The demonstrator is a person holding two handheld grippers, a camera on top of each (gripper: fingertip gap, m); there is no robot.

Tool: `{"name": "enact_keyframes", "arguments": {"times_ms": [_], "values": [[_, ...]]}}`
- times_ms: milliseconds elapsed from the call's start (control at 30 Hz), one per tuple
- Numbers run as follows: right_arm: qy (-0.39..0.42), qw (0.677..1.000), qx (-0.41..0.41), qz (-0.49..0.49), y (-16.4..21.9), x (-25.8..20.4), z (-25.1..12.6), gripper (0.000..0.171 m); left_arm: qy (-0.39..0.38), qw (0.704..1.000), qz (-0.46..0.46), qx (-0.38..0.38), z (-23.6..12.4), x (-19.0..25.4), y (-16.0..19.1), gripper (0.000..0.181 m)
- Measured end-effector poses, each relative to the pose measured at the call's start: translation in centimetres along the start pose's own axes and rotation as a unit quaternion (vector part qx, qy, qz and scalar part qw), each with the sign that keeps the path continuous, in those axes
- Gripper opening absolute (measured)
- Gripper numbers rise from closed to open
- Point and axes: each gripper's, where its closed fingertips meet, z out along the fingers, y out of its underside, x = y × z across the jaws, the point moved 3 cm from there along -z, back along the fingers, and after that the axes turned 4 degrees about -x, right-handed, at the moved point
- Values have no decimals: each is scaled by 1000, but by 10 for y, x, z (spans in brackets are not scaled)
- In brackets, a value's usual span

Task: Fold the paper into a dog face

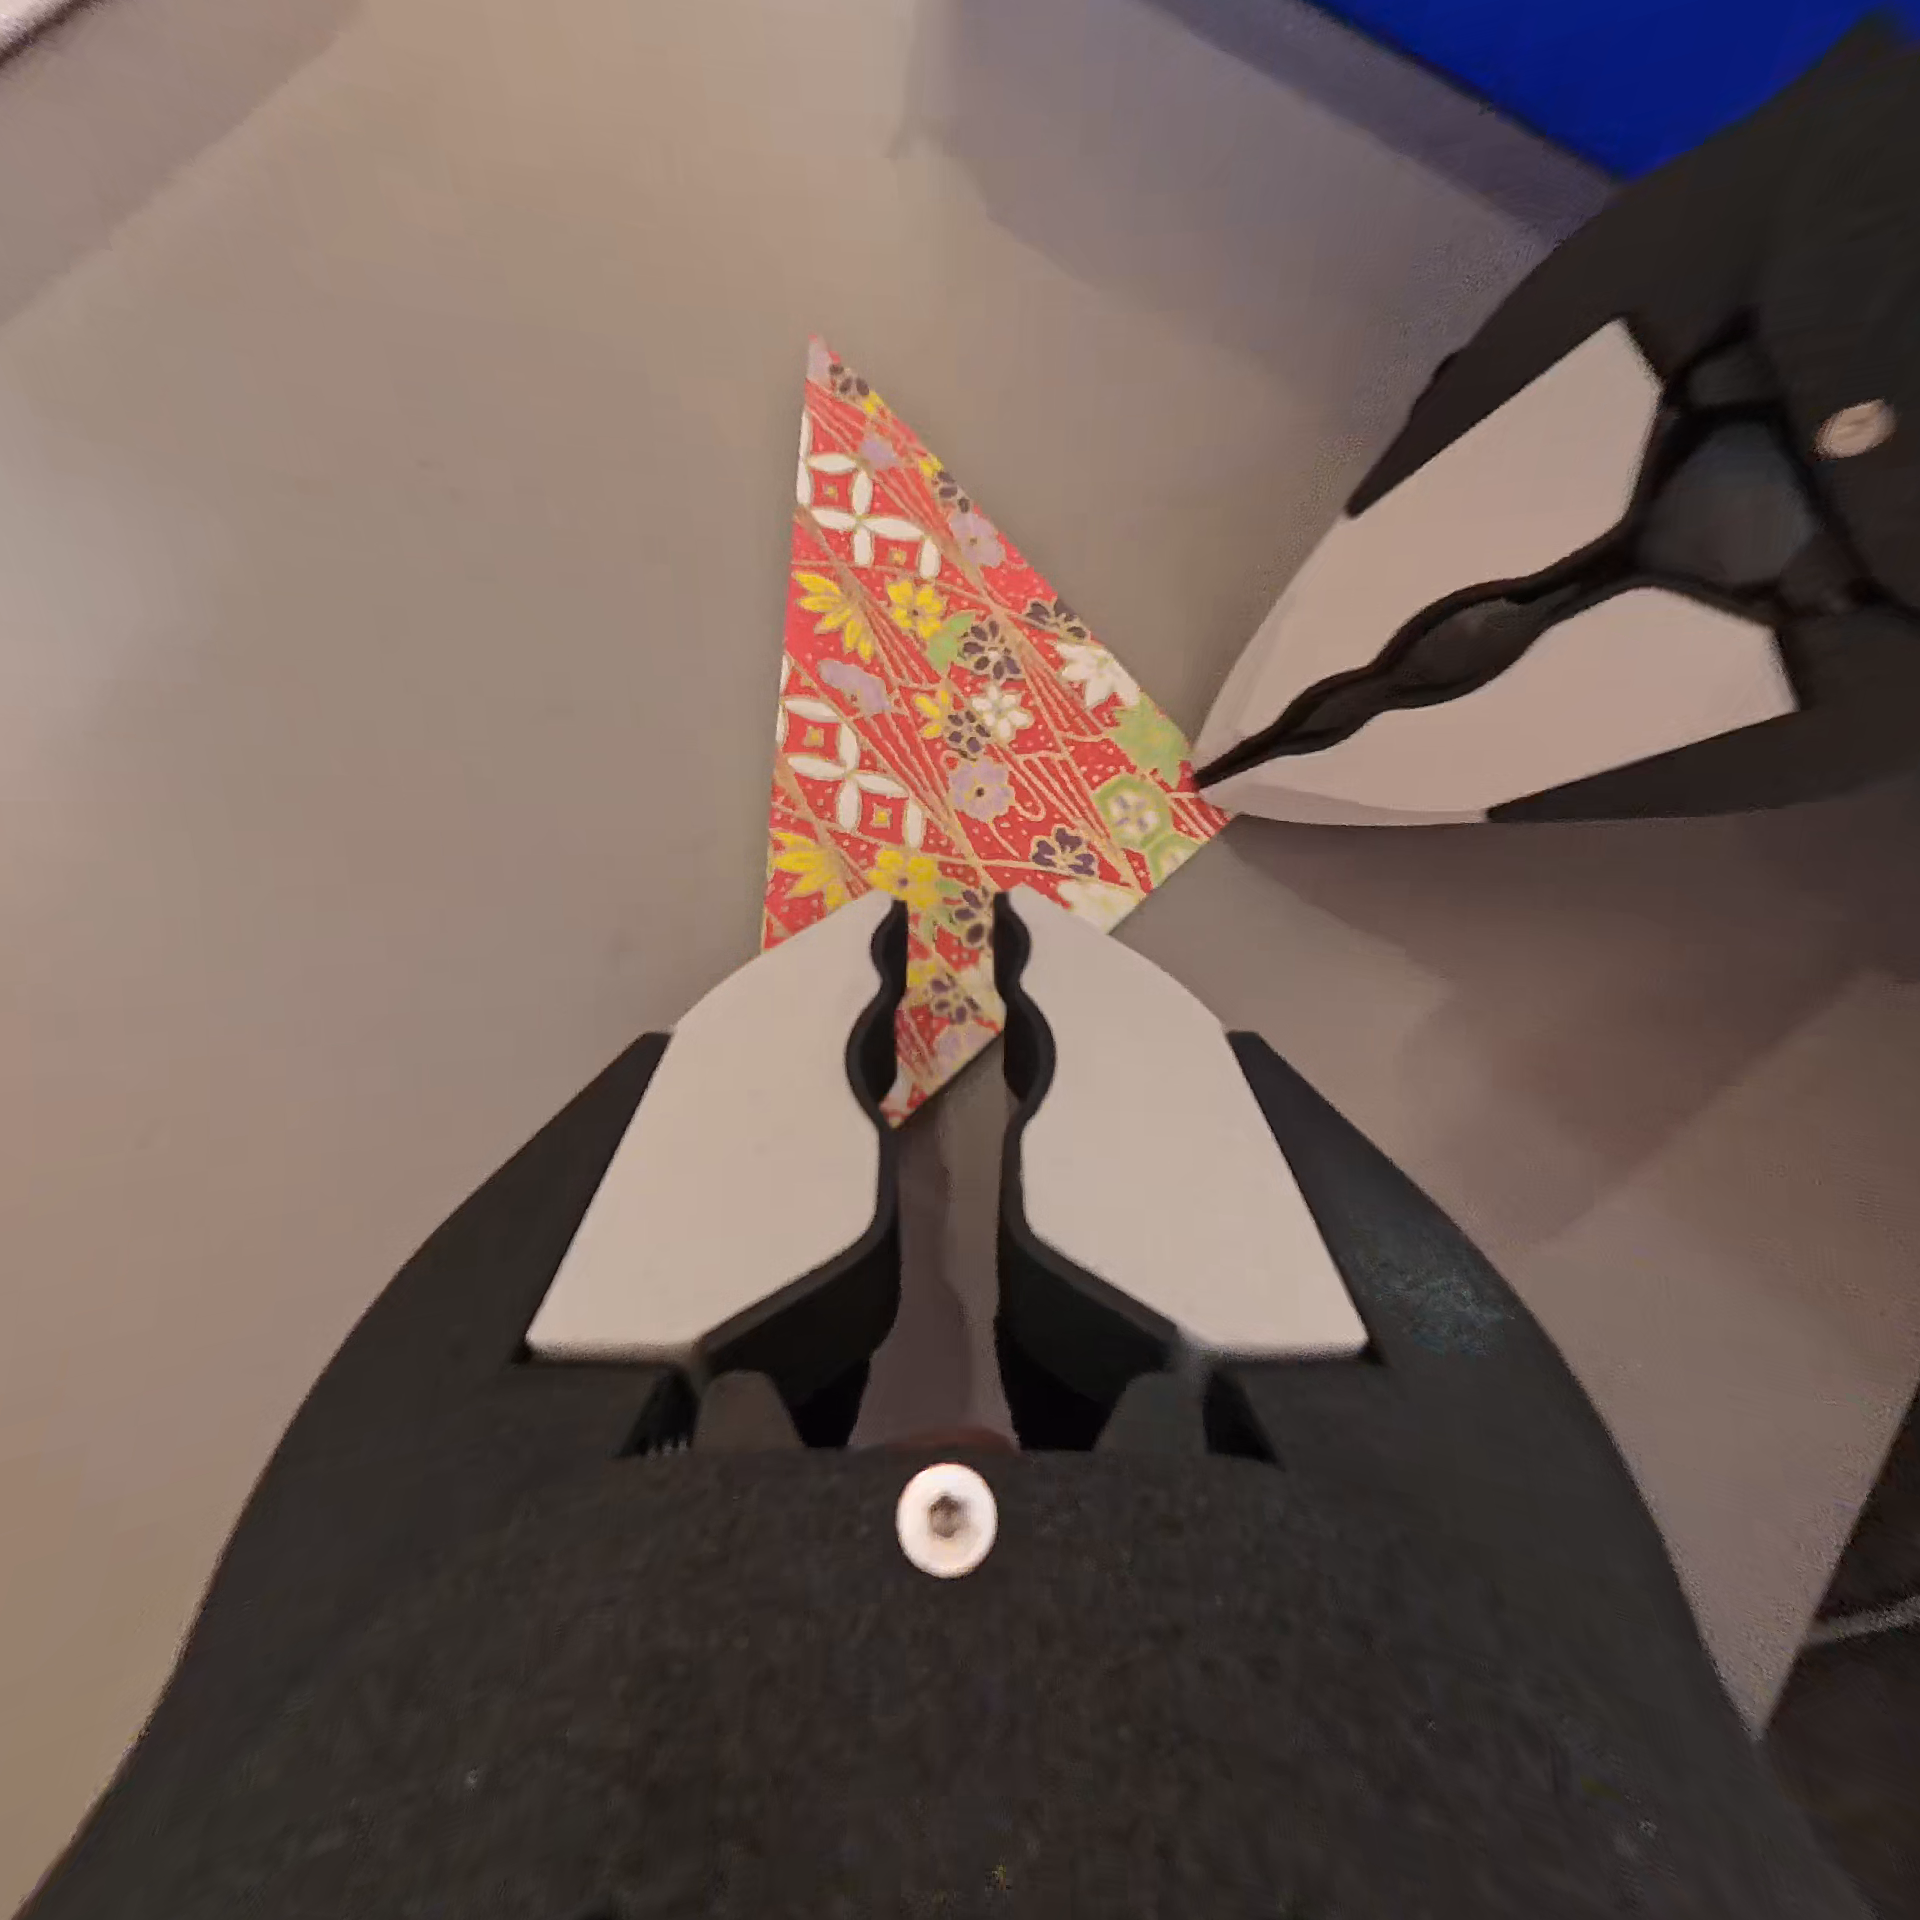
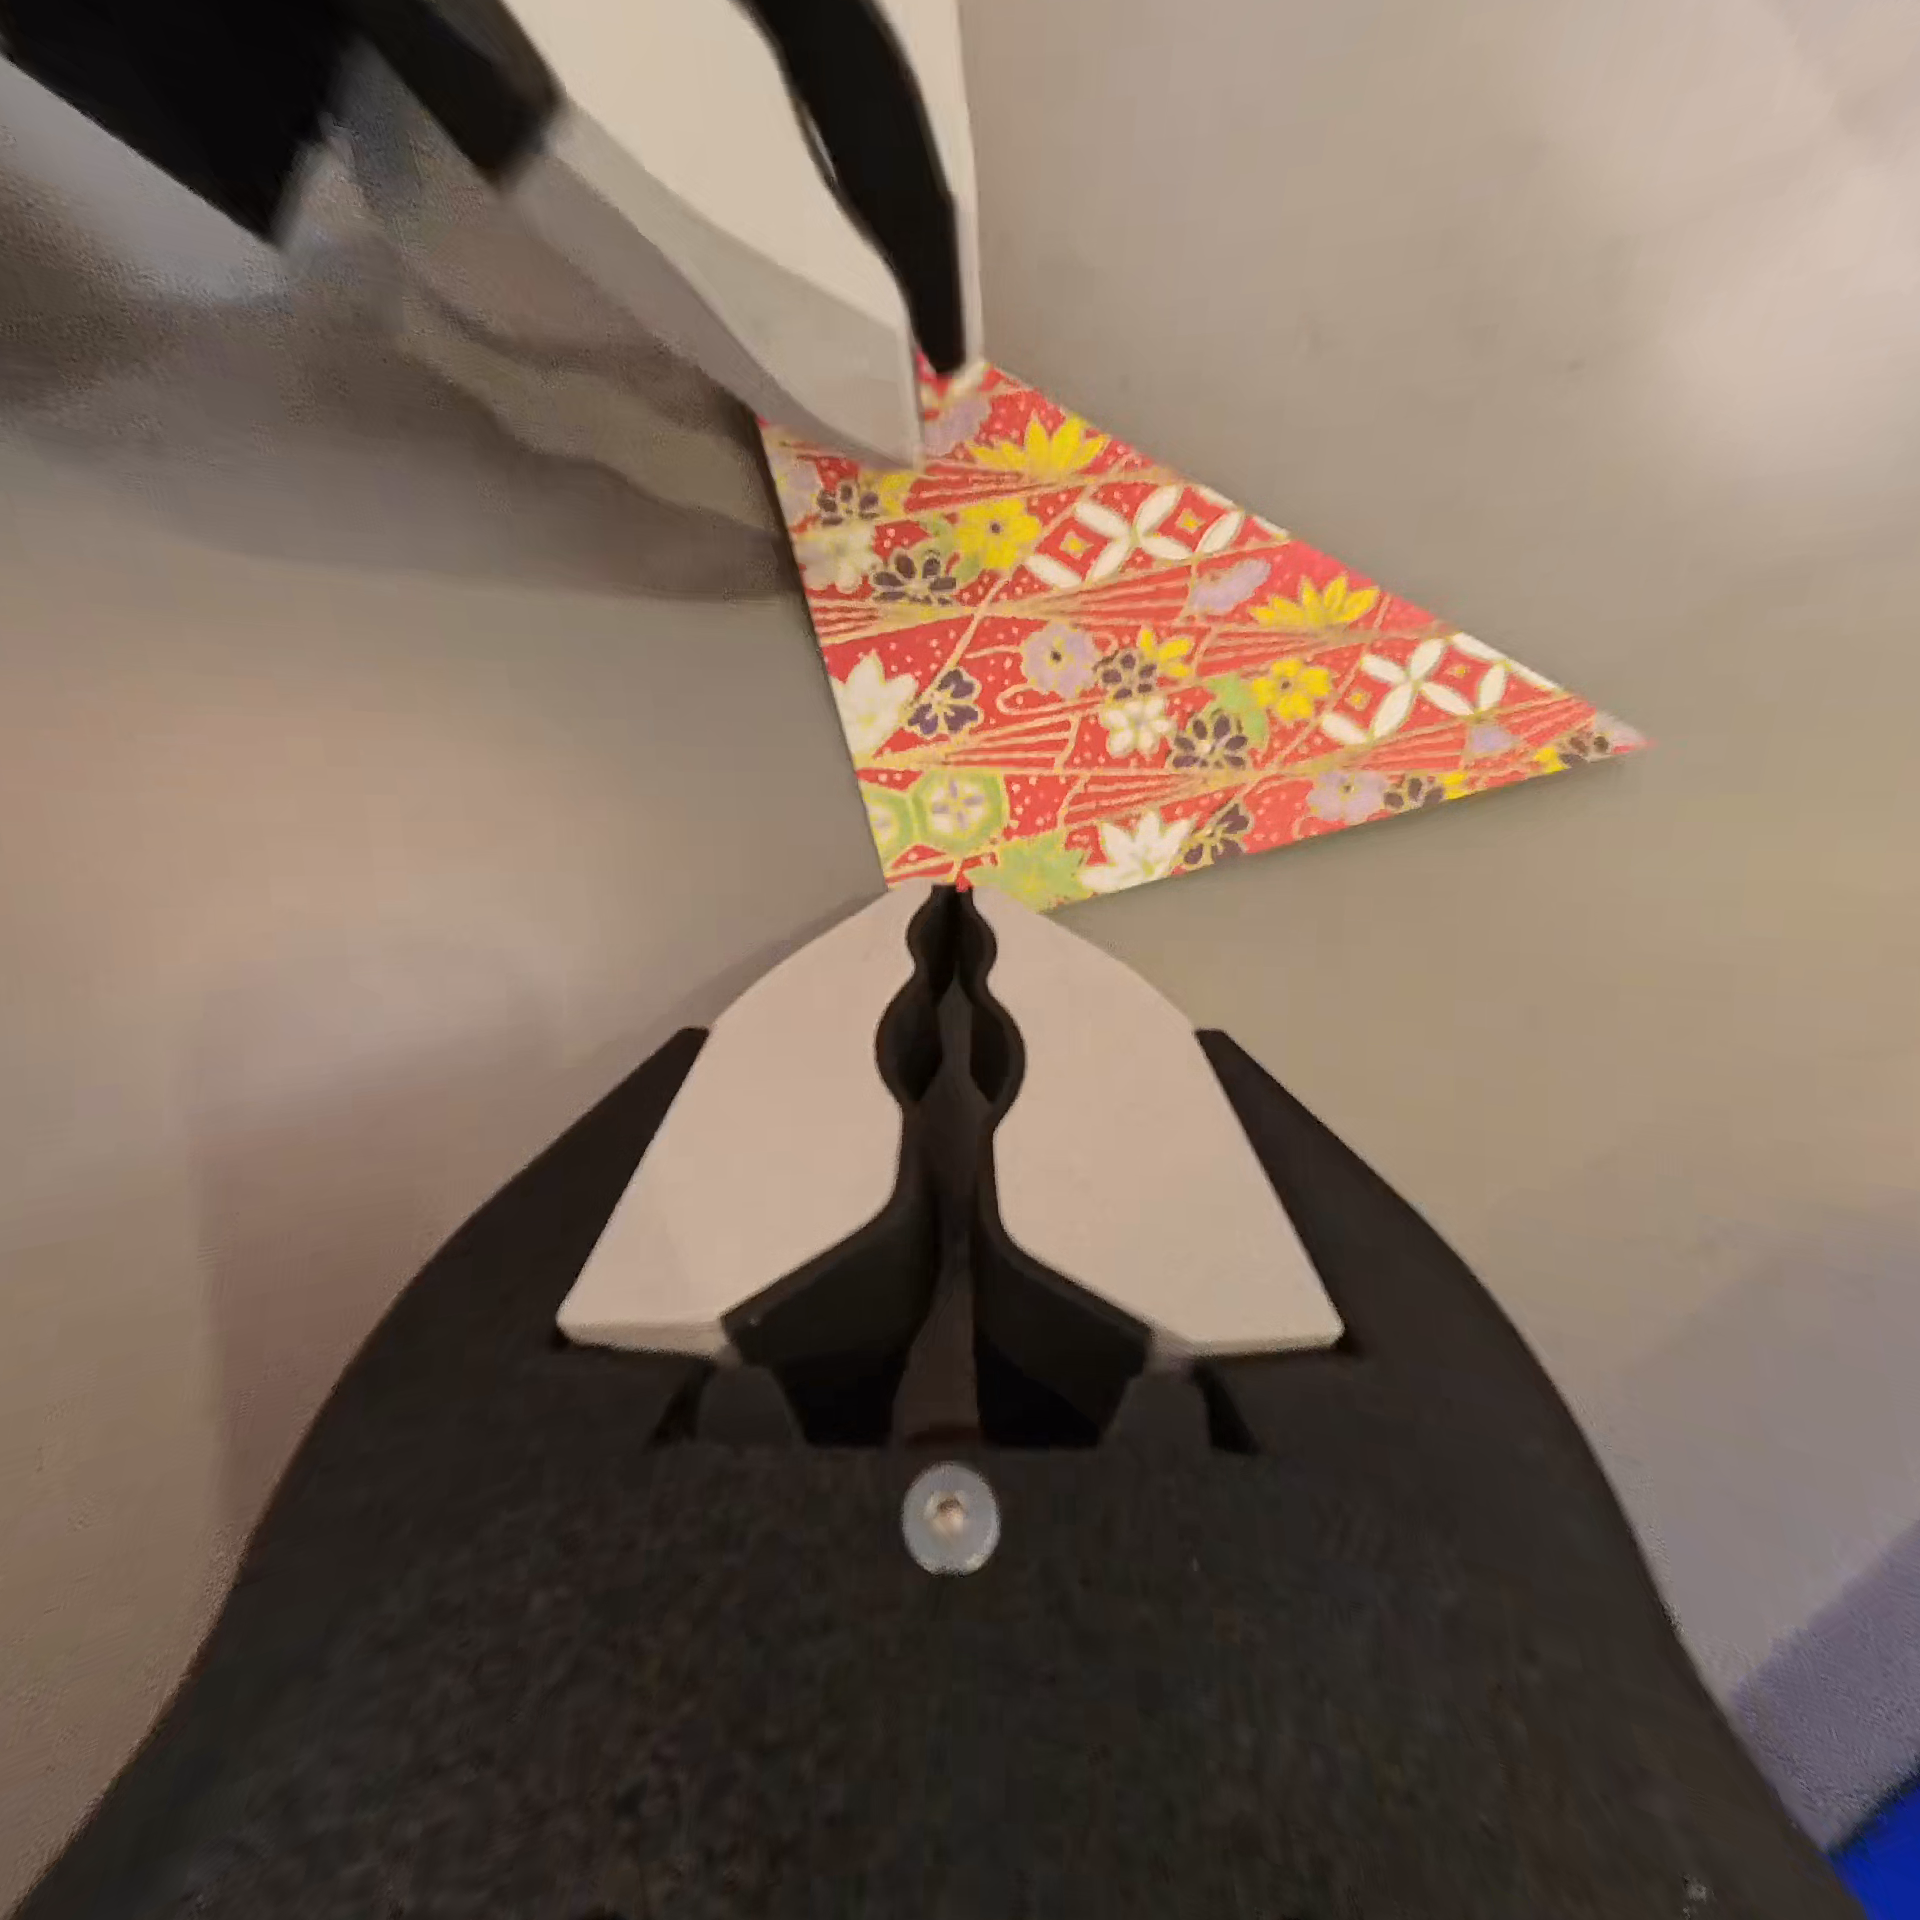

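The paper [image 1: 914, 665] is a red floral sheet folded into a triangle, lying flat on the grey table [image 1: 416, 623]. My left gripper [image 1: 951, 914] stands over its near corner with the jaws a little apart; the corner shows flat in the gap between them. My right gripper [image 1: 1205, 774] comes in from the right, shut, its tip touching the paper's right corner. In the right wrist view the paper [image 2: 1143, 665] points right, my right gripper [image 2: 951, 899] is shut at its near corner, and the left gripper [image 2: 940, 405] rests on the far corner.
A blue surface [image 1: 1558, 62] lies beyond the table's far right edge and also shows at the lower right of the right wrist view [image 2: 1881, 1704]. Bare grey tabletop [image 2: 1455, 260] surrounds the paper. Tip to tip, the grippers are about 8 cm apart.
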Motion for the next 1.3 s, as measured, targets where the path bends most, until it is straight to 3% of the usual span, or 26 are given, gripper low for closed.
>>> {"name": "enact_keyframes", "arguments": {"times_ms": [167,400,600,800,1033,1200,1300], "values": [[-26,998,5,59,6,-7,-5,0,10,999,18,-28,19,4,5,11],[-62,987,3,146,6,-52,-14,0,22,997,74,-16,9,27,4,13],[-48,987,5,151,6,-85,-19,0,53,989,133,-28,14,49,6,14],[-89,981,-3,171,6,-83,-19,0,118,965,225,-57,24,60,0,25],[-132,973,-3,188,6,-78,-20,0,194,944,255,-78,39,59,-5,45],[-177,961,34,208,4,-70,-35,0,175,941,283,-69,45,60,-7,39],[-116,965,98,213,7,-28,-65,0,168,941,282,-75,44,60,-6,40]]}}
